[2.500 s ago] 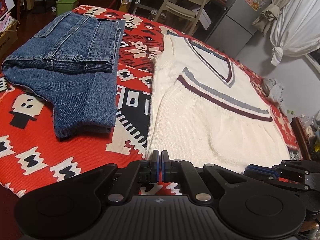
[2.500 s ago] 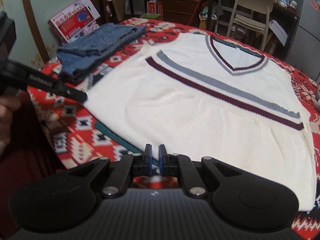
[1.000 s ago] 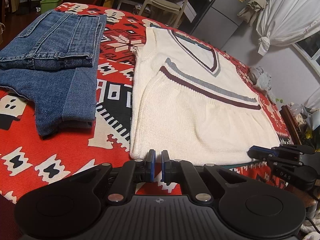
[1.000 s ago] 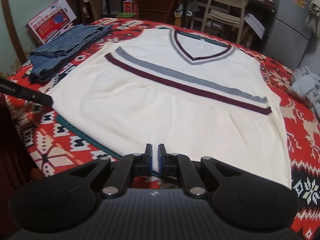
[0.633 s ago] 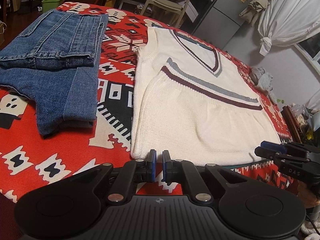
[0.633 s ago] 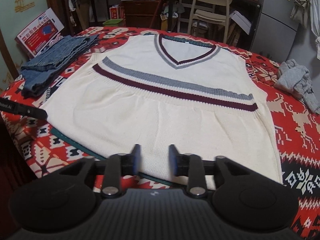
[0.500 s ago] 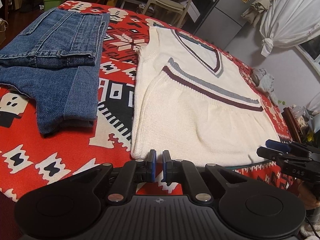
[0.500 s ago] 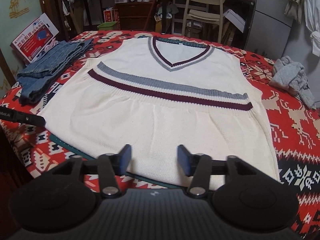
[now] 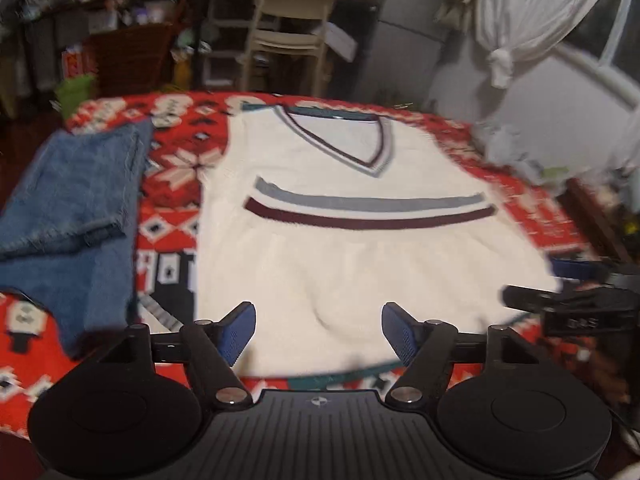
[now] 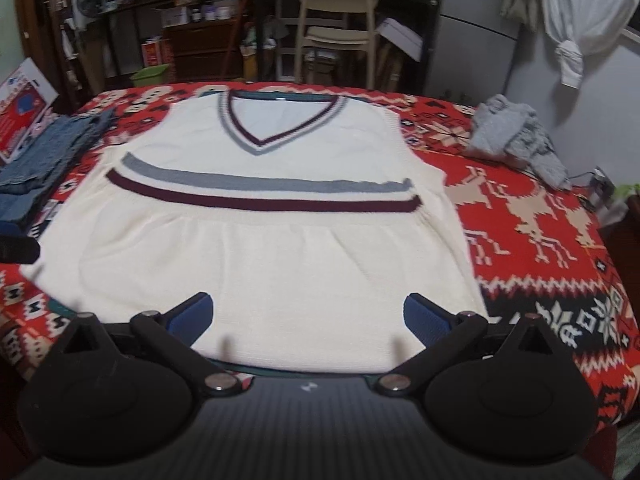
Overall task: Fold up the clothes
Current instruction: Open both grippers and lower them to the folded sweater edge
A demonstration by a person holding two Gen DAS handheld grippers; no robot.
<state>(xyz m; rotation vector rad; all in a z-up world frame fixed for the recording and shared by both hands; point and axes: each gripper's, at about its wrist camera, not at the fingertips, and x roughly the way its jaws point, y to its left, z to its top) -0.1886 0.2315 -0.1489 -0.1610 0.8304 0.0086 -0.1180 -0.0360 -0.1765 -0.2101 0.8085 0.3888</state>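
A cream V-neck knit vest with a grey and a maroon chest stripe lies flat, front up, on the red patterned table cover. My left gripper hangs open just above the vest's near hem, left of middle, holding nothing. My right gripper is wide open over the hem's middle, also with nothing between its blue pads. The right gripper's fingers show at the right edge of the left wrist view, by the vest's lower right corner.
Folded blue jeans lie left of the vest. A crumpled grey garment sits at the table's far right. A cream chair, shelves and a fridge stand beyond the far edge. A red box leans at the left.
Both grippers went from shut to wide open. Both views swung to face the vest squarely from its hem, the left one blurred by motion. The clothes have not moved.
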